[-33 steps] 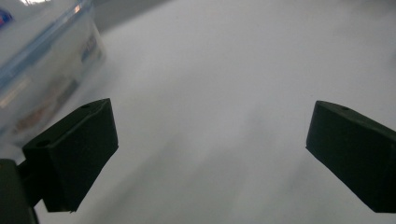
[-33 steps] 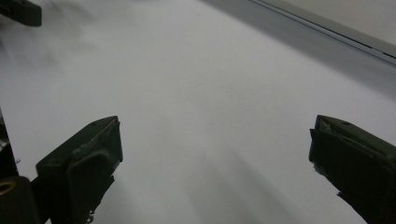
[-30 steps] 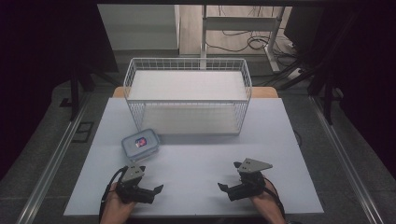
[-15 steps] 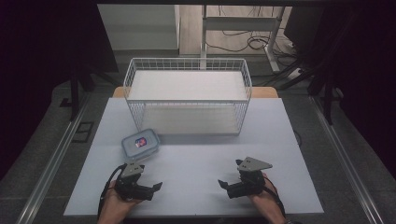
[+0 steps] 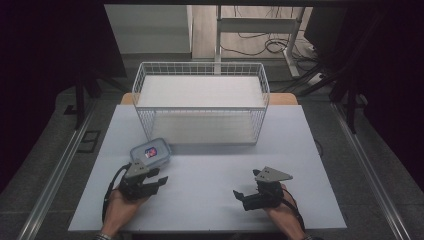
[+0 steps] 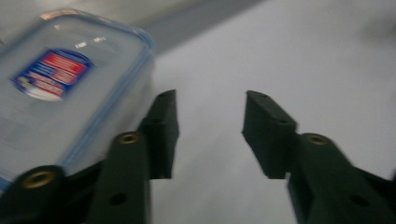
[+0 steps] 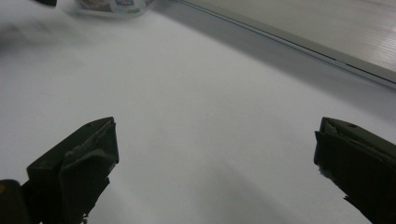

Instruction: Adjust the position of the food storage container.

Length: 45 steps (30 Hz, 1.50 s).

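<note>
We note that the left gripper (image 5: pixel 159 181) has moved up the table toward the lidded plastic container (image 5: pixel 150 152) compared with a second ago, and its jaws have just been closing: they now stand narrow, with nothing between them. In the left gripper view the container (image 6: pixel 70 88) lies just outside the left-hand jaw, beside it rather than within the gap, so no grip exists yet. We judge that the approach is under way but misaligned; the jaws would need to reopen and shift over the container before any lift.

The right gripper (image 5: pixel 241 196) rests near the front edge as before, jaws spread wide and empty.

The container sits on the white table (image 5: pixel 210 165), just in front of the left corner of the wire basket (image 5: pixel 200 102), which is empty. The surface is plain and uncluttered. Beyond it we see a dim room, a grey floor, table legs and loose cables (image 5: pixel 270 45).
</note>
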Each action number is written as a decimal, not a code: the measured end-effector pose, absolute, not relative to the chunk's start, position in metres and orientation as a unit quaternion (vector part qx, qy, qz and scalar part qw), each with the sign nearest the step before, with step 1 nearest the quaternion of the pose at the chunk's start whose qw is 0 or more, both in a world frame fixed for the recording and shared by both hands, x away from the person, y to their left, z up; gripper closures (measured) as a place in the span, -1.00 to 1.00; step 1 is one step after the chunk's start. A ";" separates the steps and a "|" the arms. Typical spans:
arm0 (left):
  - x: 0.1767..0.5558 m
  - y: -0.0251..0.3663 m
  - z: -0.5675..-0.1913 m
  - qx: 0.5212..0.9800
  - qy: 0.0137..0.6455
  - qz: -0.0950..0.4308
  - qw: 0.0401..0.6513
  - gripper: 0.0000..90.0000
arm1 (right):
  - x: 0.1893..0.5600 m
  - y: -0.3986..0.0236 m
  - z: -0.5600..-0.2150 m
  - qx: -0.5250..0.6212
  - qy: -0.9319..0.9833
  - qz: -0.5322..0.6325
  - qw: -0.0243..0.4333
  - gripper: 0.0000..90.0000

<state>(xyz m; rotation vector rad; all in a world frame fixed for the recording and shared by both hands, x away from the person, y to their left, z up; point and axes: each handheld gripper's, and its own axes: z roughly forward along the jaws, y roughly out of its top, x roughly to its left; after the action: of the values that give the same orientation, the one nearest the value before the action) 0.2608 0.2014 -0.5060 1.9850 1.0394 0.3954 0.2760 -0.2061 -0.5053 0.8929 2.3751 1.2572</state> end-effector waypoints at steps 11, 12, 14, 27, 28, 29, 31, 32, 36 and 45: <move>0.304 0.234 -0.488 0.766 0.446 0.205 0.415 0.95 | 0.276 -0.205 -0.503 0.306 0.831 0.439 0.152 -1.00; 0.309 0.238 -0.488 0.765 0.451 0.209 0.410 0.95 | 0.276 -0.205 -0.503 0.306 0.831 0.439 0.152 -1.00; 0.316 0.244 -0.489 0.760 0.459 0.214 0.408 0.99 | 0.276 -0.205 -0.504 0.308 0.830 0.439 0.154 -1.00; 0.365 0.278 -0.510 0.735 0.518 0.210 0.384 0.99 | 0.280 -0.202 -0.510 0.323 0.820 0.438 0.177 -1.00; 0.365 0.278 -0.510 0.735 0.518 0.210 0.384 0.99 | 0.280 -0.202 -0.510 0.323 0.820 0.438 0.177 -1.00; 0.367 0.277 -0.513 0.738 0.517 0.201 0.383 0.99 | 0.280 -0.202 -0.510 0.324 0.820 0.436 0.178 -0.99; 0.368 0.276 -0.518 0.741 0.520 0.206 0.372 1.00 | 0.281 -0.202 -0.511 0.330 0.820 0.434 0.175 -0.99; 0.368 0.277 -0.519 0.739 0.522 0.198 0.376 1.00 | 0.281 -0.203 -0.511 0.331 0.820 0.434 0.175 -0.99; 0.367 0.275 -0.518 0.745 0.516 0.188 0.379 1.00 | 0.282 -0.203 -0.512 0.333 0.821 0.430 0.171 -0.98; 0.364 0.245 -0.513 0.797 0.462 0.157 0.355 1.00 | 0.281 -0.203 -0.512 0.325 0.830 0.419 0.174 -0.98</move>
<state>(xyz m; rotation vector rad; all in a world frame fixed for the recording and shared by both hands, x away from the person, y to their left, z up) 0.3640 0.2446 -0.5132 2.0611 1.1944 0.4065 0.2811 -0.2029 -0.5125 0.9199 2.3526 1.1880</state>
